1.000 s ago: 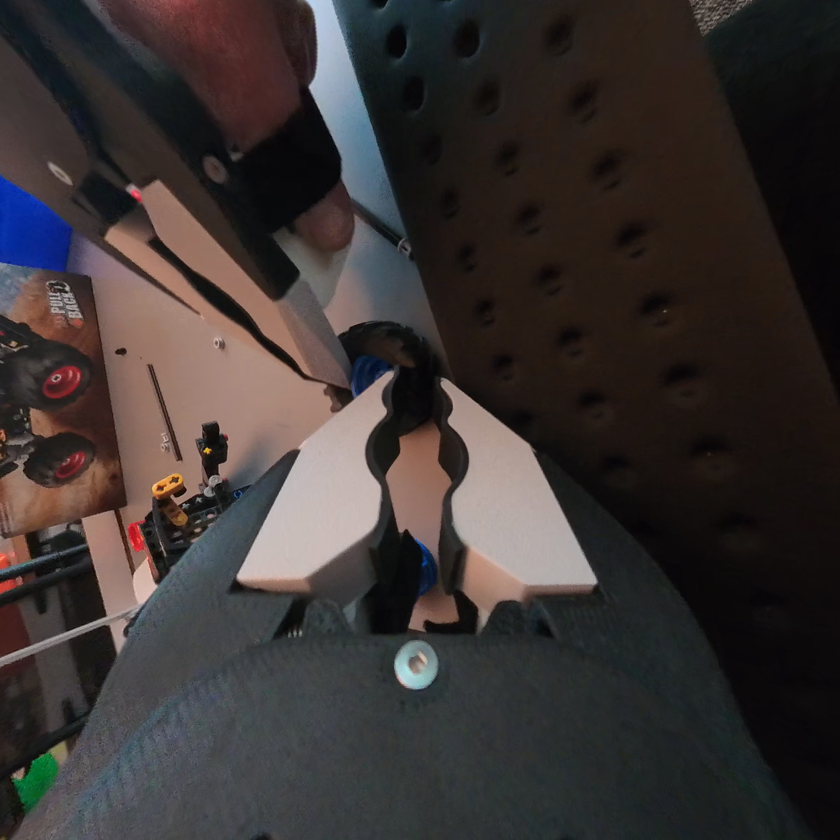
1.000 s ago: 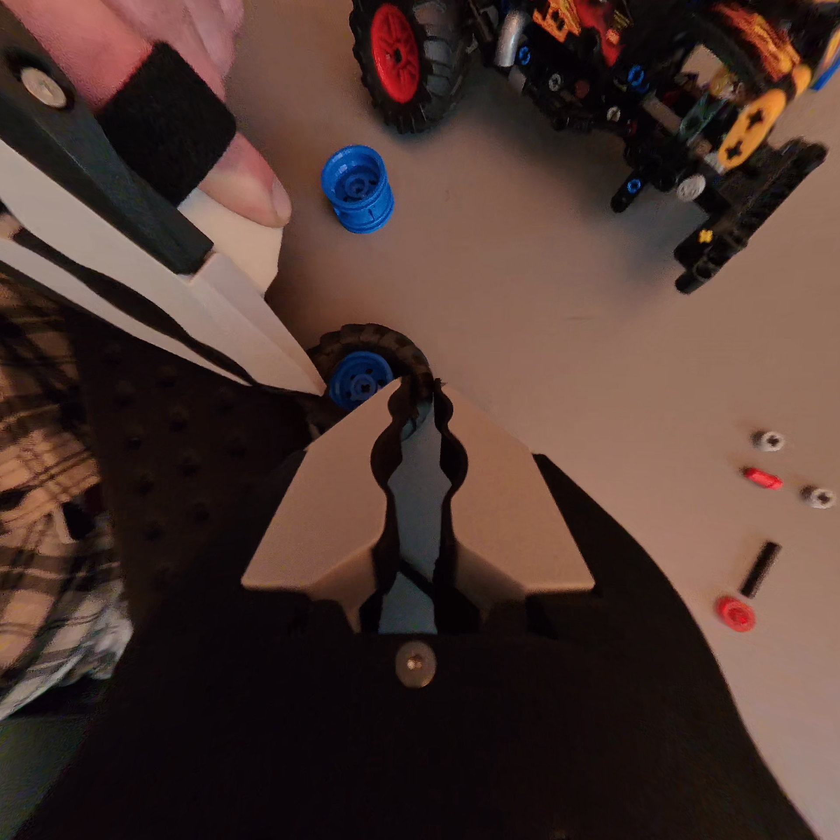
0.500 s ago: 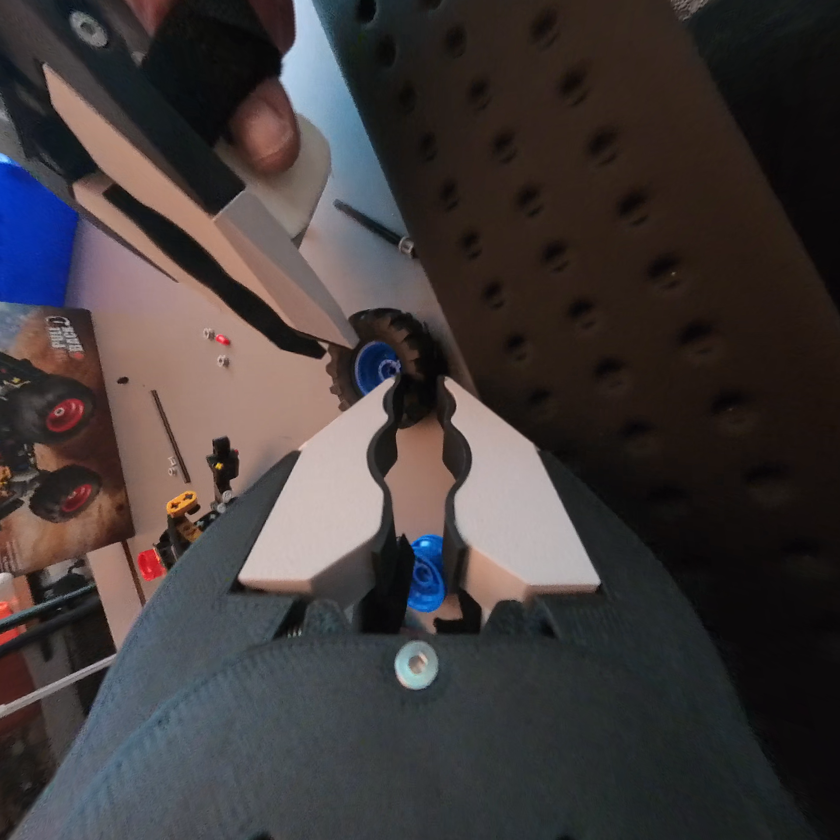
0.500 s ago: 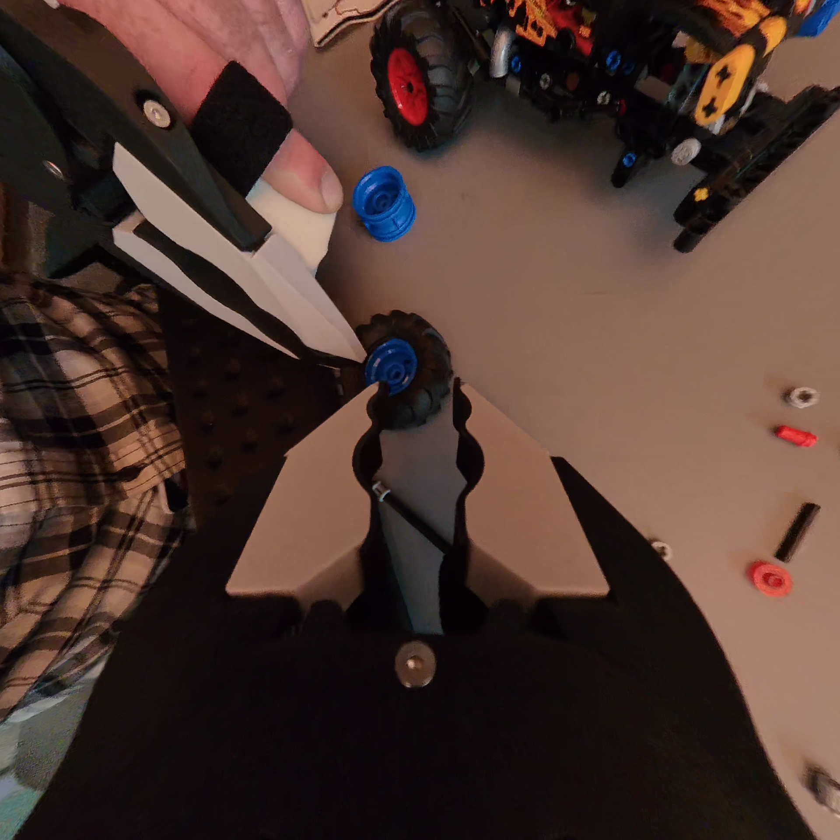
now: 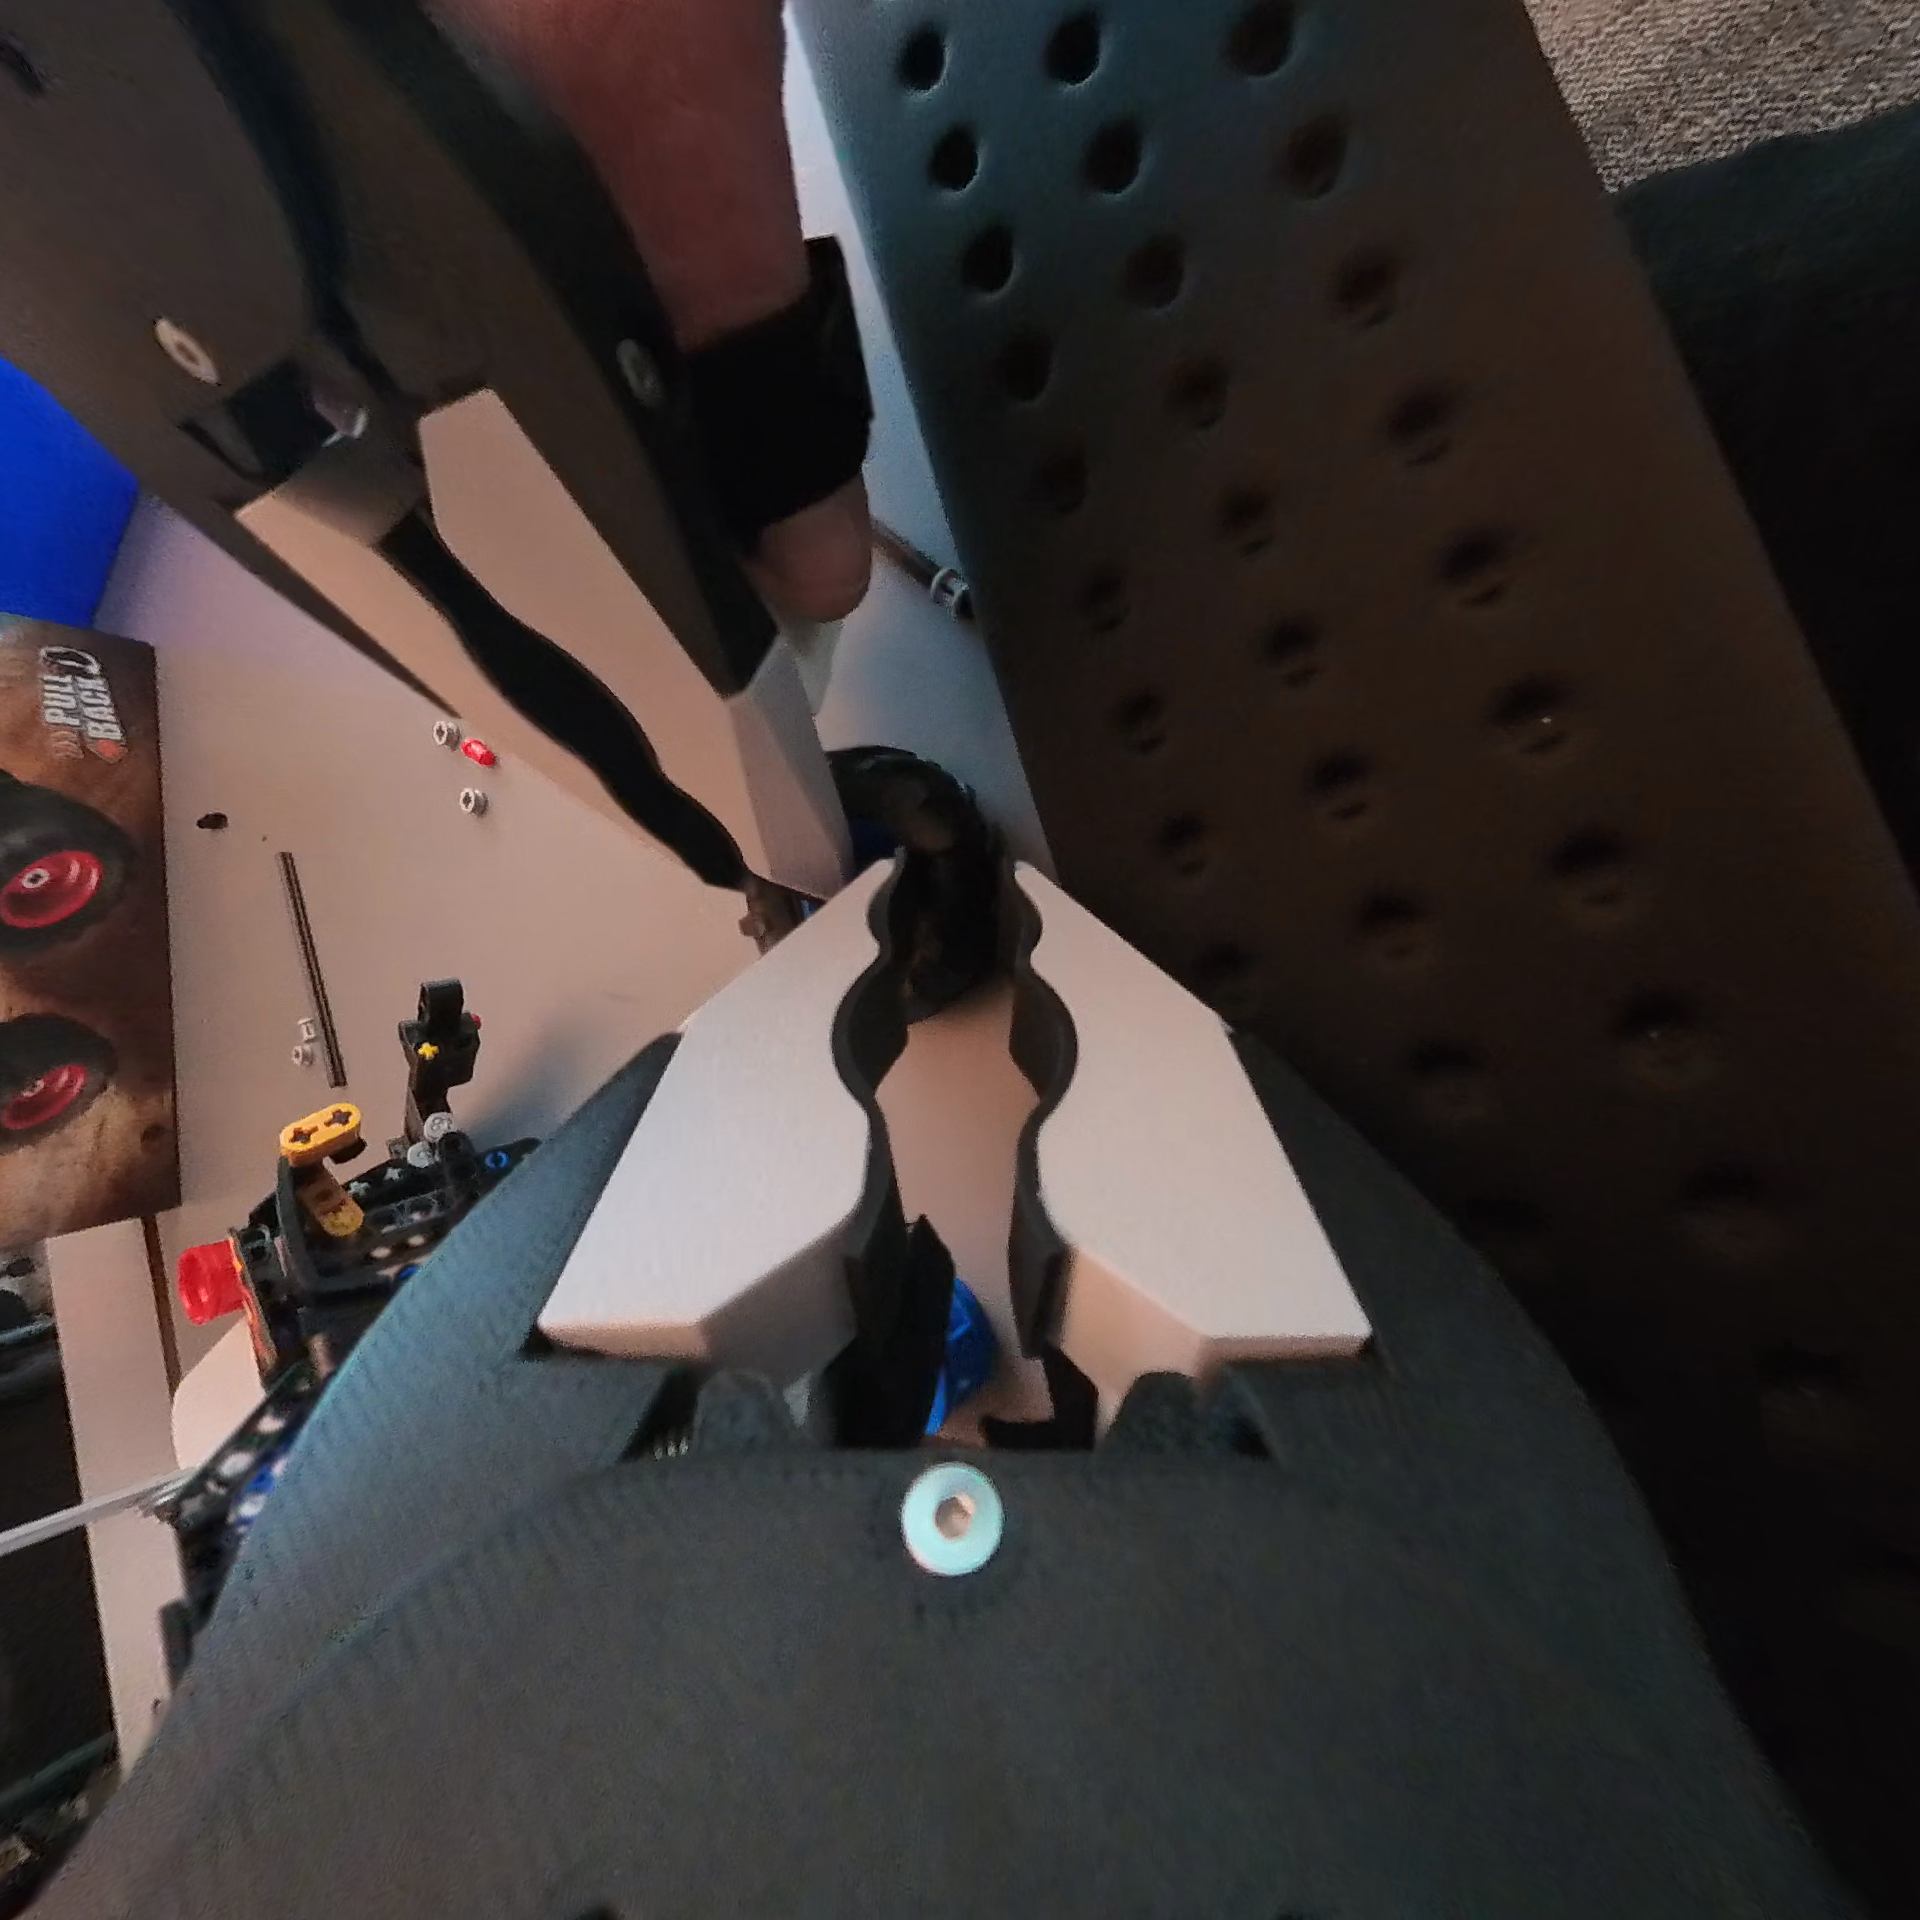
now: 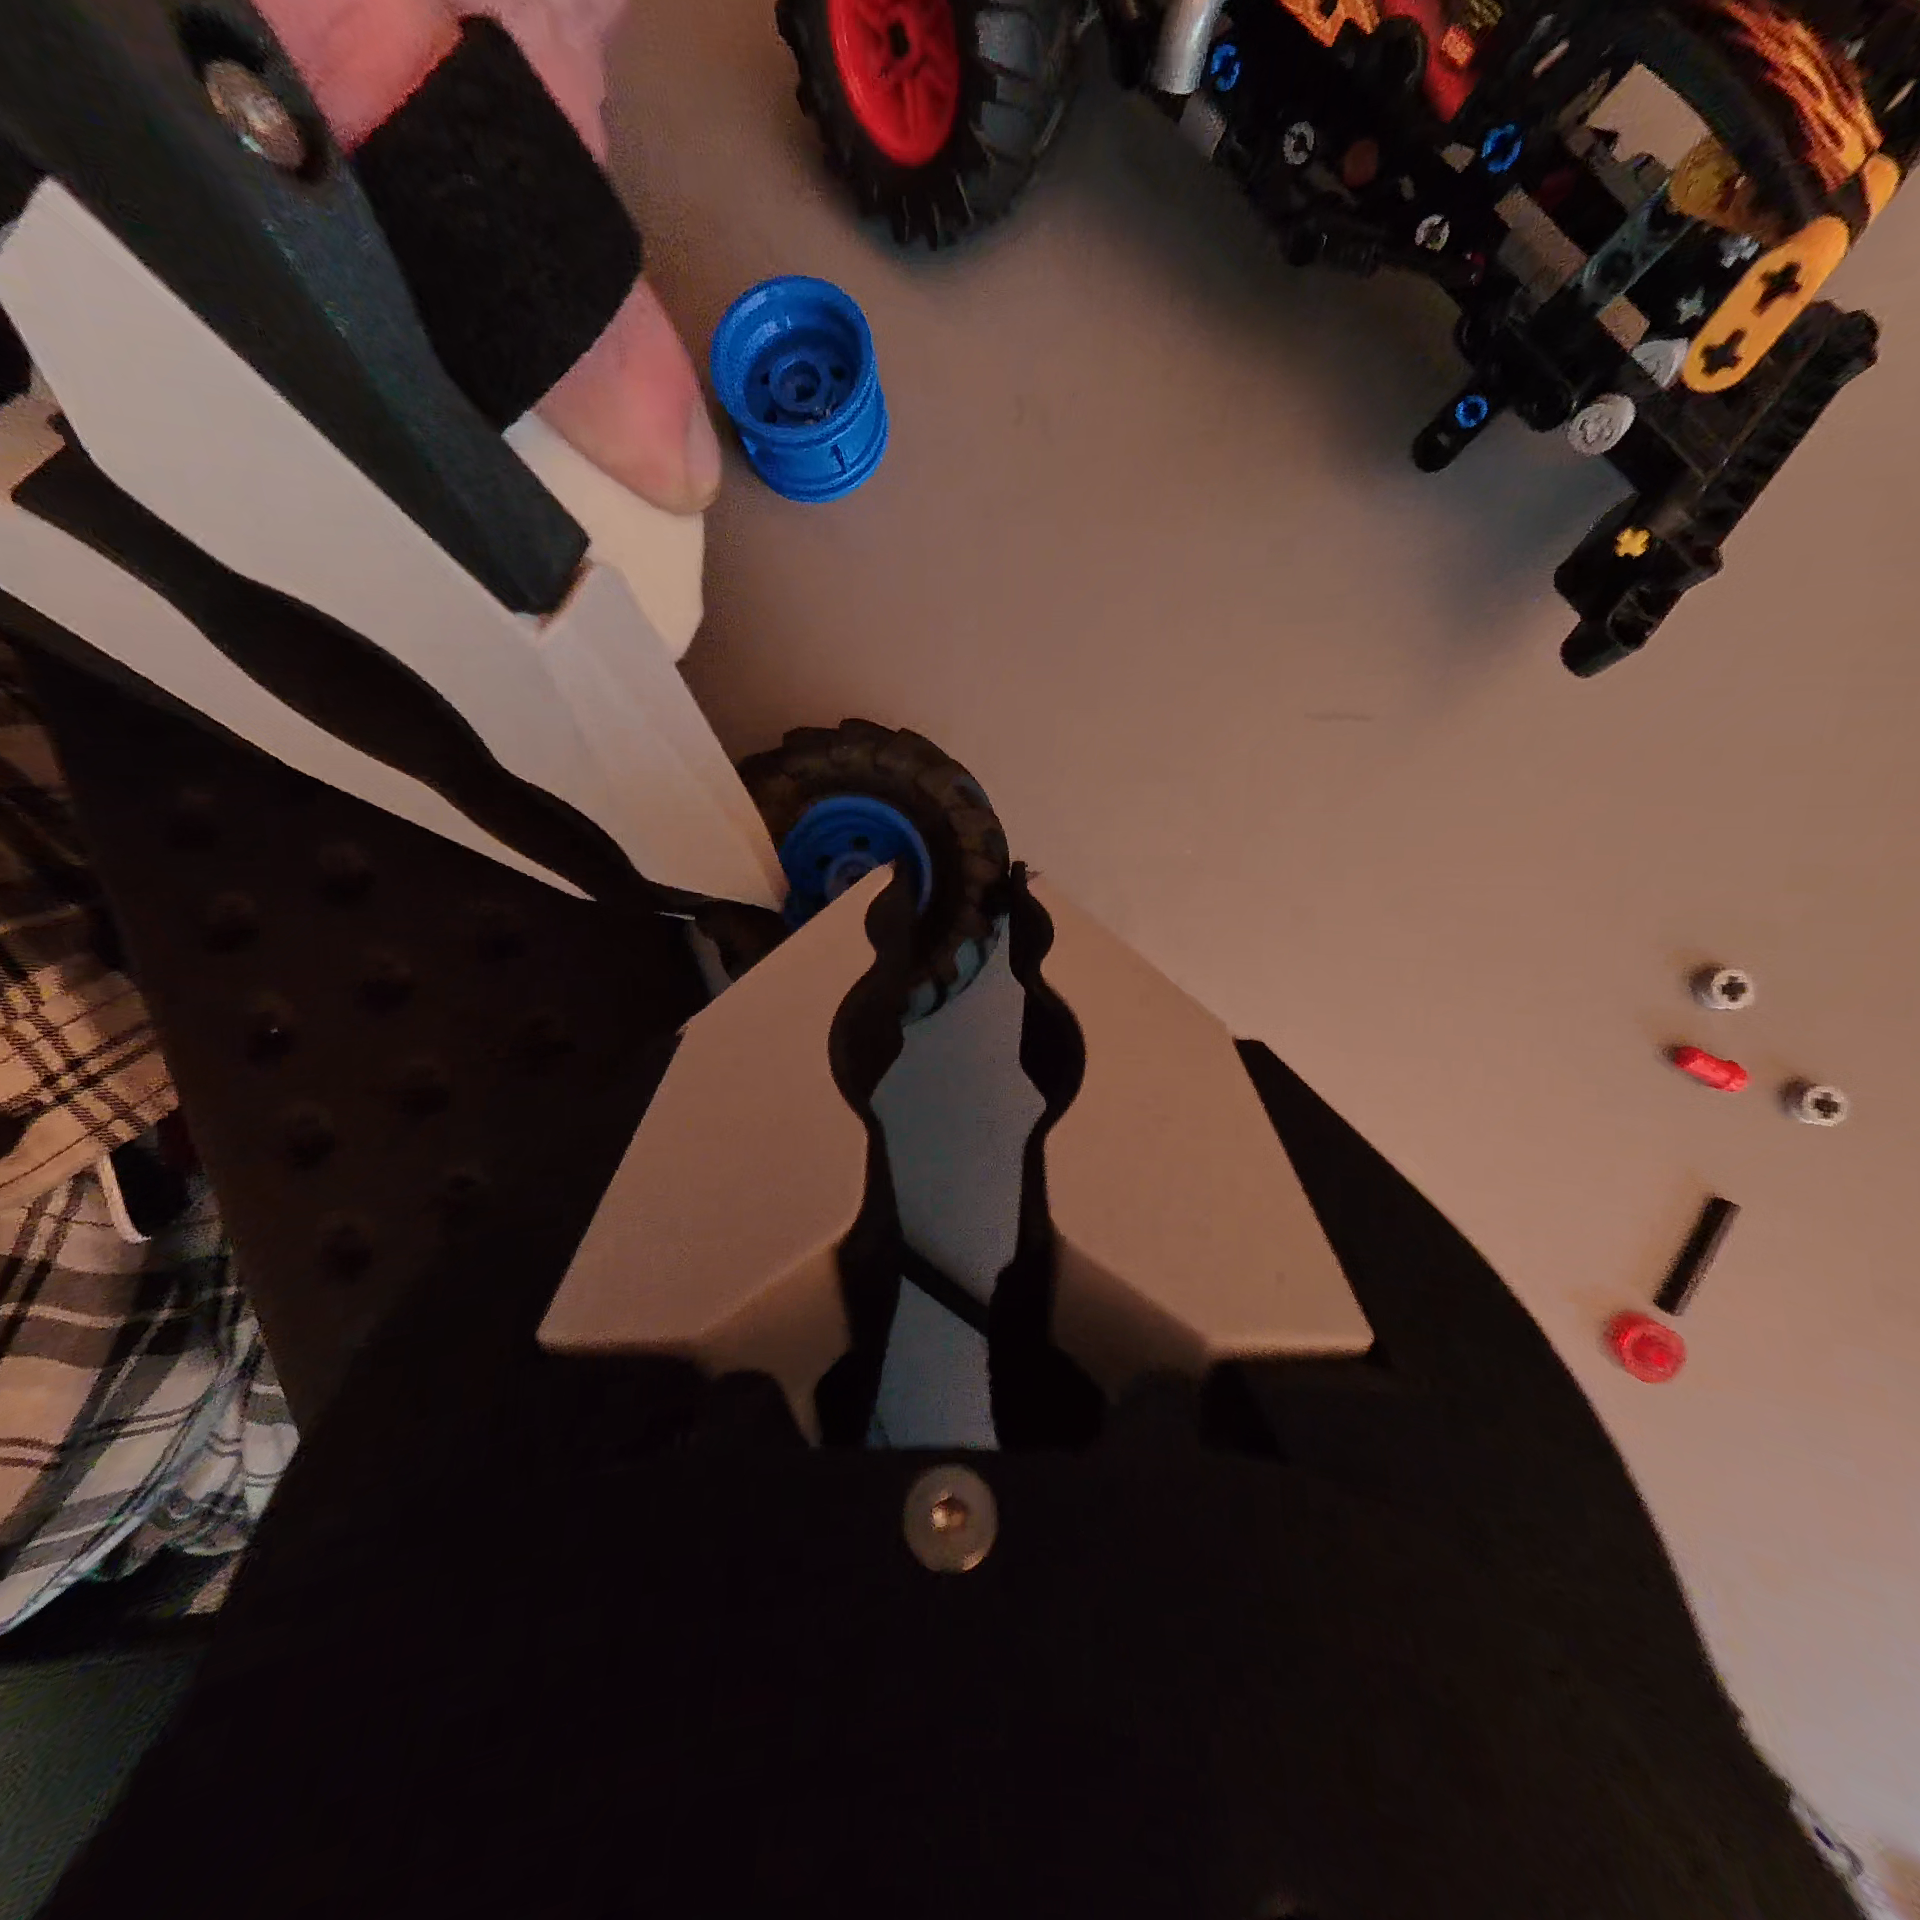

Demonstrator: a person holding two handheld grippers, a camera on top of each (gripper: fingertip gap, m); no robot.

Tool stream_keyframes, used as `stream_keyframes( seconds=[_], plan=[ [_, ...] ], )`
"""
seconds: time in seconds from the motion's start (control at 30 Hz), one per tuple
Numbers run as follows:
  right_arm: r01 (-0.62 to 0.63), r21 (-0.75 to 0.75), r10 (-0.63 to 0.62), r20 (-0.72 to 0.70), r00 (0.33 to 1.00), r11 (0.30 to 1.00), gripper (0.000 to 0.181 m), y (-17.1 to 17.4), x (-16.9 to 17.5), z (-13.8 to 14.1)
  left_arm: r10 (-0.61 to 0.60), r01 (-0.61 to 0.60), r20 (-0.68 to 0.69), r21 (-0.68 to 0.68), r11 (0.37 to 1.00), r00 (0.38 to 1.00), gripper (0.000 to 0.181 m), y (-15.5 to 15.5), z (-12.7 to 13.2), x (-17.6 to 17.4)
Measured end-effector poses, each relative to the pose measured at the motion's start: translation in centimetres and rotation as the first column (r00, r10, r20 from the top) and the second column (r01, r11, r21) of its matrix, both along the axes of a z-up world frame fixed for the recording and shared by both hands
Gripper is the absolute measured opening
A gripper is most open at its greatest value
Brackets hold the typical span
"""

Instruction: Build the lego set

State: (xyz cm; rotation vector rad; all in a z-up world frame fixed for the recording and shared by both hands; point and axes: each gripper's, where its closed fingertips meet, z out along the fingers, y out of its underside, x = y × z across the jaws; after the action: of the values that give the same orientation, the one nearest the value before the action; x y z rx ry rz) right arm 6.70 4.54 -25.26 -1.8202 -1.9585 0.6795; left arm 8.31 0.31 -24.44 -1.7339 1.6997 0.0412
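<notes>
A black tyre with a blue rim is held just above the pale table. In the right wrist view my right gripper is shut on it, fingertips on either side of the tread. My left gripper comes in from the upper left and its tip meets the wheel's left side. In the left wrist view my left gripper is shut on the tyre, and the right gripper's tip touches its left side. A partly built truck stands at the far side.
A loose blue rim lies beyond the wheel. Grey pins, a red pin, a short black axle and a red bush lie right. A perforated dark panel stands close by. A booklet lies far left.
My right gripper's jaws have narrowed onto the tyre since half a second ago. Both grippers have shifted and the wheel has turned, so less of the blue rim shows in the left wrist view.
</notes>
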Motion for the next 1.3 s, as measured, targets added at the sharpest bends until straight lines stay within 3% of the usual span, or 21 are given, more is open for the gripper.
stream_keyframes(
  seconds=[0.13,0.53,0.7,0.8,0.93,0.97,1.1,1.13,1.3],
  plan=[
    [0.011,-0.059,-0.012,-0.025,1.0,0.998,0.015,-0.1,-0.1,-0.1,0.051,-0.048,0.047,-0.058,0.997,0.998,0.012,-0.4,-0.4,0.1],
    [0.029,0.001,-0.029,-0.064,0.998,1.0,0.015,0.3,-0.3,0.0,0.092,-0.089,0.08,-0.046,0.995,0.993,0.014,0.3,0.0,-0.5],
    [0.053,-0.065,-0.06,-0.11,0.992,0.996,0.015,0.2,-0.2,0.3,0.177,-0.162,0.156,-0.1,0.982,0.972,0.027,0.8,0.9,-1.8],
    [0.07,-0.148,-0.089,-0.125,0.988,0.987,0.014,0.0,0.0,0.4,0.191,-0.188,0.091,-0.039,0.981,0.977,0.05,1.5,0.1,-2.5],
    [0.113,-0.238,-0.137,-0.089,0.987,0.965,0.014,0.3,0.2,0.5,0.102,-0.105,0.028,0.142,0.984,0.994,0.045,2.6,0.1,-2.1],
    [0.113,-0.283,-0.142,-0.084,0.986,0.952,0.014,0.3,0.4,0.5,0.097,-0.103,0.051,0.131,0.986,0.994,0.044,2.6,0.3,-1.9],
    [0.086,-0.354,-0.146,-0.147,0.978,0.931,0.026,0.8,0.5,1.6,0.16,-0.15,0.219,-0.061,0.987,0.963,0.043,2.5,1.4,-1.3],
    [0.085,-0.347,-0.153,-0.174,0.973,0.934,0.036,1.3,0.8,2.2,0.201,-0.167,0.28,-0.139,0.976,0.939,0.044,2.6,1.8,-1.1],
    [-0.053,-0.278,-0.074,-0.428,0.901,0.959,0.047,1.2,2.8,7.3,0.384,-0.189,0.443,-0.423,0.886,0.81,0.043,3.2,3.5,-1.6]
  ],
)
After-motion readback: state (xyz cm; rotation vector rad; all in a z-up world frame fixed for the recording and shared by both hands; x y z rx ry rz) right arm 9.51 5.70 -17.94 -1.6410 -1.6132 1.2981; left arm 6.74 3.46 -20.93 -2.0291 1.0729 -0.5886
